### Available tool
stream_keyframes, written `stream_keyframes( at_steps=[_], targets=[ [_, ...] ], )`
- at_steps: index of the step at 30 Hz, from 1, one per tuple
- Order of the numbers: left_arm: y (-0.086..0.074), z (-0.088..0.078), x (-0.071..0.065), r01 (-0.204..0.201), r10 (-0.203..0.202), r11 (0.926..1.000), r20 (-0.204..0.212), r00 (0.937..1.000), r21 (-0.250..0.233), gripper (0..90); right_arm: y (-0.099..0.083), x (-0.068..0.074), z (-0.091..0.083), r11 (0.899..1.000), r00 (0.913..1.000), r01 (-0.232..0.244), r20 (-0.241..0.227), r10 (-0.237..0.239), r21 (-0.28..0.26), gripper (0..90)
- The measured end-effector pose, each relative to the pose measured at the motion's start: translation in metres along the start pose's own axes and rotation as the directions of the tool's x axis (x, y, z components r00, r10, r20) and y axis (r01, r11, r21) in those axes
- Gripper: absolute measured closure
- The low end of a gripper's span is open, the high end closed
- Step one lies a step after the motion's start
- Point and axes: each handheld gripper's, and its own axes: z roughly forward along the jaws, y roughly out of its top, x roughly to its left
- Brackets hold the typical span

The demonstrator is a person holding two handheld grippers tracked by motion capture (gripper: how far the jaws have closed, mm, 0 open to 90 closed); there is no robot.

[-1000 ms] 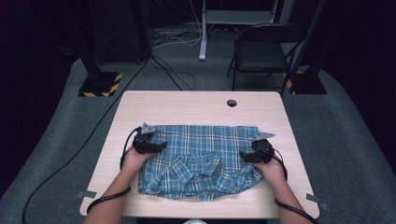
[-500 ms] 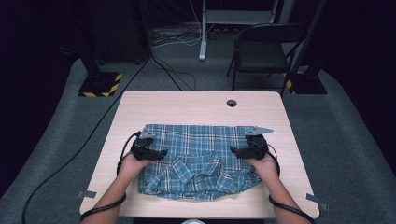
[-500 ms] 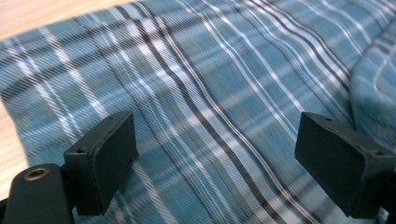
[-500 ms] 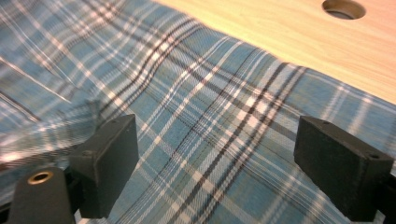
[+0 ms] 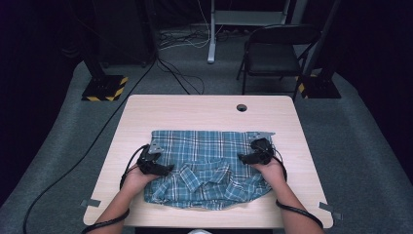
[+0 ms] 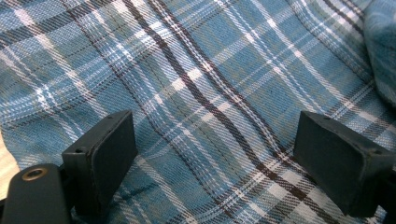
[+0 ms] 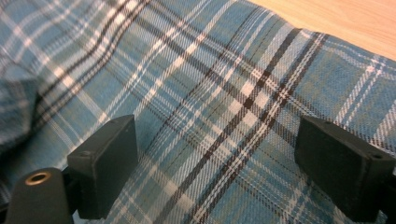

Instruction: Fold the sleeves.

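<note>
A blue plaid shirt [image 5: 204,146] lies folded on the light wooden table [image 5: 195,109], with its collar and rumpled folds toward the near edge. My left gripper [image 5: 165,169] rests over the shirt's left side and points inward. Its jaws have just been opening and stand wide apart over flat plaid cloth [image 6: 210,84], with nothing pinched between them [image 6: 219,144]. My right gripper [image 5: 245,158] is over the shirt's right side and points inward too. Its jaws have also just been opening and stand apart [image 7: 217,149] above the cloth [image 7: 210,93], close to the shirt's edge.
The table has a round cable hole [image 5: 241,107] at the back and tape marks near its front corners [image 5: 90,202]. Behind it stand a black folding chair [image 5: 277,48] and a stand base with yellow-black stripes [image 5: 104,87]. Cables run over the grey floor.
Both grippers have slid inward over the shirt: the right one to the left, the left one nearer the person and slightly right. Both pairs of jaws stand wider apart.
</note>
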Motion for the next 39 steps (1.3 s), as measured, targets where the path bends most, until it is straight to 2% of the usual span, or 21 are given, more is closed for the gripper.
stream_keyframes(
  at_steps=[2,4,9,12,13,14,16,19,21,23,24,25,29,30,32,34,35,36,39],
  targets=[
    [-0.001,0.0,0.001,0.005,-0.005,1.0,0.006,1.0,-0.008,12.5,-0.005,0.004,0.003,0.997,0.9964,0.078,0.033,-0.078,-0.004,12.1],
    [-0.002,0.0,0.0,0.007,-0.007,0.9999,0.001,1.0,-0.011,12.5,-0.008,0.008,0.005,0.992,0.9908,0.123,0.059,-0.122,-0.011,11.3],
    [-0.001,0.0,0.001,0.002,-0.002,1.0,0.007,1.0,-0.006,12.4,-0.01,0.006,0.005,0.992,0.9914,0.123,0.049,-0.121,-0.031,10.0],
    [0.0,0.0,0.001,-0.001,0.001,1.0,0.01,1.0,-0.002,12.3,-0.008,0.005,0.004,0.993,0.9922,0.119,0.042,-0.118,-0.025,10.1],
    [0.0,0.0,0.001,-0.001,0.001,1.0,0.008,1.0,-0.002,12.3,-0.005,0.005,0.001,0.995,0.995,0.096,0.03,-0.096,-0.015,11.4],
    [0.0,0.0,0.001,-0.001,0.001,1.0,0.007,1.0,-0.001,12.3,-0.005,0.005,0.001,0.995,0.995,0.096,0.03,-0.096,-0.015,11.4],
    [0.0,0.0,0.001,0.0,0.0,1.0,0.007,1.0,0.003,12.3,0.0,0.005,-0.007,0.999,0.999,0.044,-0.008,-0.044,-0.026,12.7],
    [0.001,0.0,0.001,-0.001,0.0,1.0,0.005,1.0,0.01,12.2,0.008,0.011,-0.019,0.997,0.9977,0.022,-0.063,-0.026,-0.07,12.7],
    [0.002,0.0,0.0,-0.002,0.002,0.9999,0.002,1.0,0.016,12.2,0.015,0.02,-0.026,0.996,0.9903,0.016,-0.136,-0.028,-0.089,12.5],
    [0.003,0.0,0.0,-0.002,0.002,0.9997,0.003,1.0,0.023,12.1,0.02,0.032,-0.029,0.997,0.9732,0.024,-0.226,-0.041,-0.079,14.7],
    [0.003,0.0,0.0,-0.002,0.002,0.9997,0.003,1.0,0.023,12.1,0.02,0.032,-0.029,0.997,0.9732,0.024,-0.226,-0.041,-0.079,14.7],
    [0.005,0.0,0.001,-0.004,0.004,0.9995,0.006,1.0,0.031,12.1,0.022,0.042,-0.029,0.997,0.9535,0.023,-0.298,-0.044,-0.072,18.2],
    [0.008,-0.001,0.0,0.01,-0.01,0.9994,0.001,0.9999,0.032,12.1,0.023,0.051,-0.025,0.999,0.9329,0.001,-0.36,-0.02,-0.052,25.4],
    [0.008,-0.001,0.0,0.01,-0.01,0.9994,0.001,0.9999,0.032,12.5,0.023,0.051,-0.025,0.999,0.9329,0.001,-0.36,-0.02,-0.052,25.4],
    [0.012,-0.002,-0.001,0.019,-0.019,0.9998,0.003,0.9998,0.001,13.1,0.019,0.053,-0.017,1.0,0.9295,0.012,-0.368,-0.017,-0.016,31.1],
    [0.013,-0.001,-0.003,0.011,-0.011,0.9999,0.002,0.9999,-0.007,13.0,0.015,0.054,-0.01,1.0,0.9233,0.008,-0.384,-0.004,0.01,36.0],
    [0.013,-0.001,-0.003,0.011,-0.011,0.9999,0.002,0.9999,-0.007,13.0,0.015,0.054,-0.01,1.0,0.9233,0.008,-0.384,-0.004,0.01,36.0],
    [0.014,0.001,-0.004,0.002,-0.002,1.0,0.004,1.0,0.002,12.8,0.012,0.055,-0.005,1.0,0.9103,0.005,-0.414,0.008,0.029,49.6],
    [0.012,0.006,-0.003,-0.01,0.01,0.9997,0.008,0.9999,0.02,12.4,0.01,0.056,-0.007,0.998,0.925,0.054,-0.377,-0.047,0.01,68.4]
  ],
)
